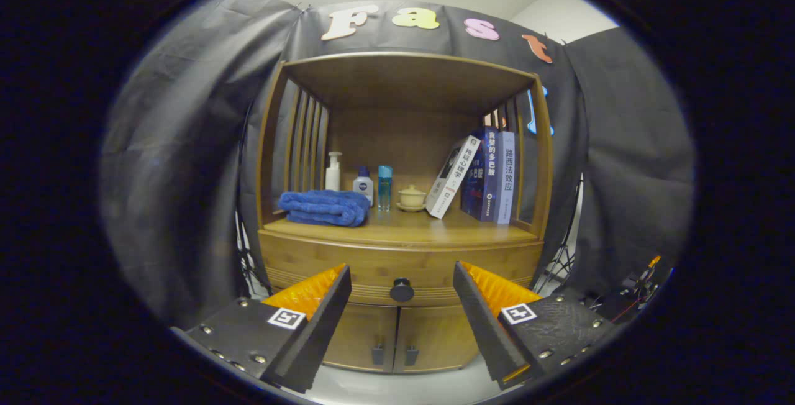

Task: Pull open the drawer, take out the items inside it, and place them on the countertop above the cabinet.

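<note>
Ahead of the knob, the gripper hangs spread wide, grasping nothing. That knob sits on the closed drawer, under the countertop bearing a towel, bottles and books.

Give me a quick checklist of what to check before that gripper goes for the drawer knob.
1. Drawer shut, so it needs pulling first: ok.
2. Knob in plain sight, nothing in front of it: ok.
3. Gripper open, fingers spread wider than the knob and holding nothing: ok.
4. Knob lined up between the fingers: ok, roughly centred, though still some way beyond them.
5. Free spot on the countertop for the items: ok, bare wood in front of the towel and books.
6. What lies inside the drawer: cannot tell.
</note>
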The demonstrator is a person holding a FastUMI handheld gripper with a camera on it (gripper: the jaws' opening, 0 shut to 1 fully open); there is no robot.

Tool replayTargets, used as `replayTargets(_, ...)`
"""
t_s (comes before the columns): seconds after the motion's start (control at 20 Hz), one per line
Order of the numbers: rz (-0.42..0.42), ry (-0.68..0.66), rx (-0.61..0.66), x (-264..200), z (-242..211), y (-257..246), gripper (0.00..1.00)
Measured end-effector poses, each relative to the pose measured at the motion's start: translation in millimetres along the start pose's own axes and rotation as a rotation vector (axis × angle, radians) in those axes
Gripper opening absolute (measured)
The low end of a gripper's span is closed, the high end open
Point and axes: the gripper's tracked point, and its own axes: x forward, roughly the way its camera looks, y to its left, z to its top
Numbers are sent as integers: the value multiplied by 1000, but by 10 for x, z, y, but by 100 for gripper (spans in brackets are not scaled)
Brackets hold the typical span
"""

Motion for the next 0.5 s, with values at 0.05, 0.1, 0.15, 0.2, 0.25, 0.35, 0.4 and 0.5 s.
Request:
replayTargets(0.05, -4, 11, 17, 118, -88, -32, 99)
replayTargets(0.1, -4, 19, 38, 189, -162, -40, 99)
replayTargets(0.15, -6, 12, 51, 279, -219, -69, 99)
replayTargets(0.2, -19, 1, 50, 395, -264, -131, 99)
replayTargets(0.25, -26, 5, 45, 520, -364, -170, 99)
replayTargets(0.35, -13, 56, 63, 758, -639, -151, 99)
replayTargets(0.4, -4, 97, 75, 824, -758, -130, 99)
replayTargets(0.5, 11, 107, 87, 1022, -894, -77, 99)
